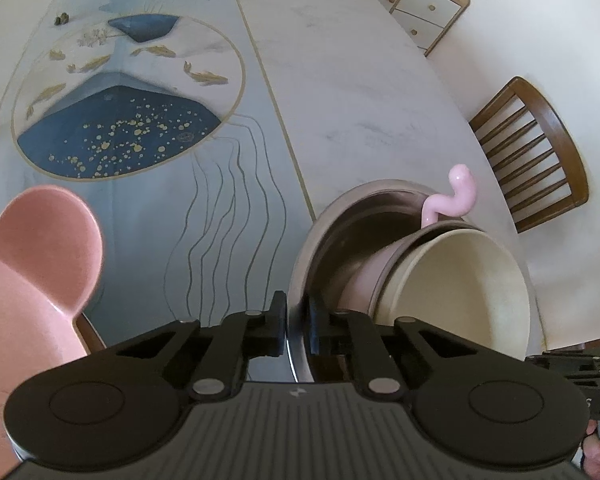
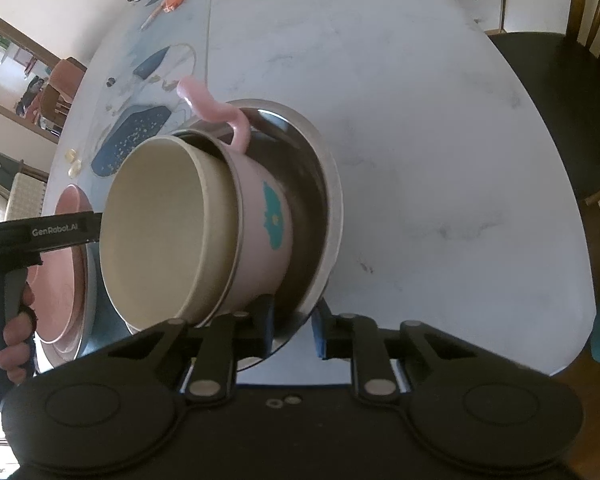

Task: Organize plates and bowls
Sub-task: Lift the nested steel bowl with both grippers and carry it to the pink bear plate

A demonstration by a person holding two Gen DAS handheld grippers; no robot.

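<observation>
Left wrist view shows my left tool (image 1: 298,326) pinched narrow on the near rim of the steel bowl (image 1: 320,216); the right wrist view shows my right tool (image 2: 292,330) clamped on that bowl's rim at another spot. I judge that two grips keep the nested stack from tipping when carried. Inside the steel bowl sits a pink cup (image 2: 260,216) with a curly handle (image 1: 456,196), and a cream bowl (image 1: 460,280) is nested in the cup. The whole stack looks tilted toward me above the desk (image 2: 440,140); I cannot tell whether it touches. A pink mouse-eared plate (image 1: 40,248) lies to the left, likely where the stack belongs.
</observation>
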